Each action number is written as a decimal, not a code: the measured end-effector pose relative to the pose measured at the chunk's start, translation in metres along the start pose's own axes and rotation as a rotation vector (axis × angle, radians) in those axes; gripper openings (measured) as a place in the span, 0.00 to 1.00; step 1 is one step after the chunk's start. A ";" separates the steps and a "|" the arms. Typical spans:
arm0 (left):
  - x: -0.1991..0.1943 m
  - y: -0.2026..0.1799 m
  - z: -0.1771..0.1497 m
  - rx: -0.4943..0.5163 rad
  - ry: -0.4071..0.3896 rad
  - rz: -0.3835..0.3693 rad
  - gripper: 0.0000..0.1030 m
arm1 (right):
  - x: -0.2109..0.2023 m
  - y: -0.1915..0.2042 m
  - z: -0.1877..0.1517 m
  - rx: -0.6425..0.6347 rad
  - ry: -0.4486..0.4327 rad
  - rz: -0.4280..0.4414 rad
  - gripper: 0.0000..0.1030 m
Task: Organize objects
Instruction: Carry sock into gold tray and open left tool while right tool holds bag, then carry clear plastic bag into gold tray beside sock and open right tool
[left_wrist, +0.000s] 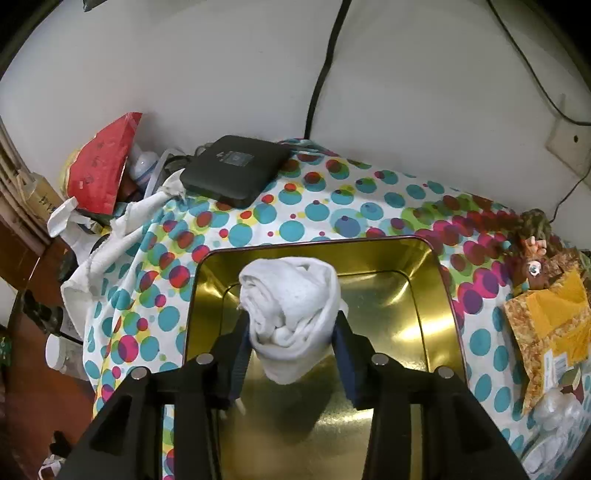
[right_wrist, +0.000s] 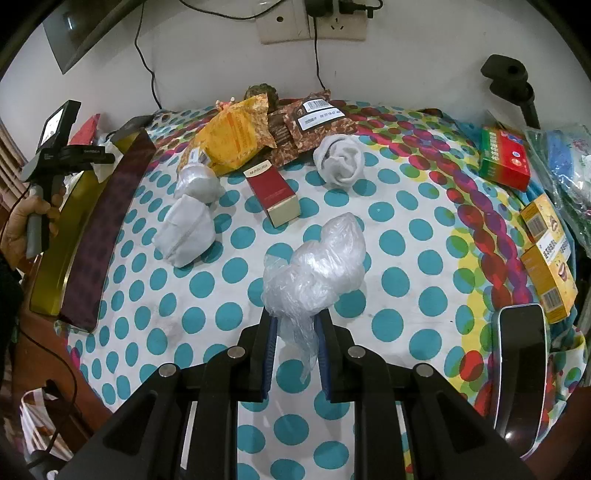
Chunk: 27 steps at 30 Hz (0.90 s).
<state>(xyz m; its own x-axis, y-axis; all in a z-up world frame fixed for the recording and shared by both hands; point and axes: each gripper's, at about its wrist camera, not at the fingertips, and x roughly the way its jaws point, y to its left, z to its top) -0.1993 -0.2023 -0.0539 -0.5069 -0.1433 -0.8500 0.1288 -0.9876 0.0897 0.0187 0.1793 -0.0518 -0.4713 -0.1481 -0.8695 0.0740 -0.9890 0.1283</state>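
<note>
My left gripper (left_wrist: 291, 332) is shut on a rolled white sock (left_wrist: 291, 306) and holds it over the open gold tin (left_wrist: 439, 295) on the dotted cloth. The tin (right_wrist: 55, 258) also shows at the left of the right wrist view, with the left gripper's handle above it. My right gripper (right_wrist: 295, 328) is shut on a crumpled clear plastic bag (right_wrist: 314, 266) just above the cloth. Two grey-white sock rolls (right_wrist: 188, 229) lie to its left and another sock roll (right_wrist: 340, 158) lies further back.
A black box (left_wrist: 236, 170) and a red packet (left_wrist: 99, 166) sit behind the tin. A red carton (right_wrist: 275, 195), yellow snack bag (right_wrist: 236, 136) and brown packet (right_wrist: 310, 125) lie mid-table. Boxes (right_wrist: 504, 158) and a phone (right_wrist: 521, 365) lie at the right.
</note>
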 end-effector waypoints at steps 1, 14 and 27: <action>0.000 0.000 0.000 0.004 0.003 0.006 0.51 | 0.000 0.001 0.000 -0.001 0.001 0.003 0.19; -0.047 0.004 -0.024 -0.023 -0.064 0.042 0.58 | -0.009 0.011 -0.001 -0.019 -0.017 0.014 0.19; -0.179 -0.004 -0.142 -0.061 -0.223 0.063 0.58 | -0.032 0.071 0.025 -0.142 -0.081 0.099 0.19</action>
<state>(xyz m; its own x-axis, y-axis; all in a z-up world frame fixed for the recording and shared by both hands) 0.0116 -0.1638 0.0244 -0.6713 -0.2222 -0.7071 0.2139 -0.9715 0.1022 0.0166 0.1134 -0.0027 -0.5245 -0.2503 -0.8138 0.2441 -0.9599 0.1379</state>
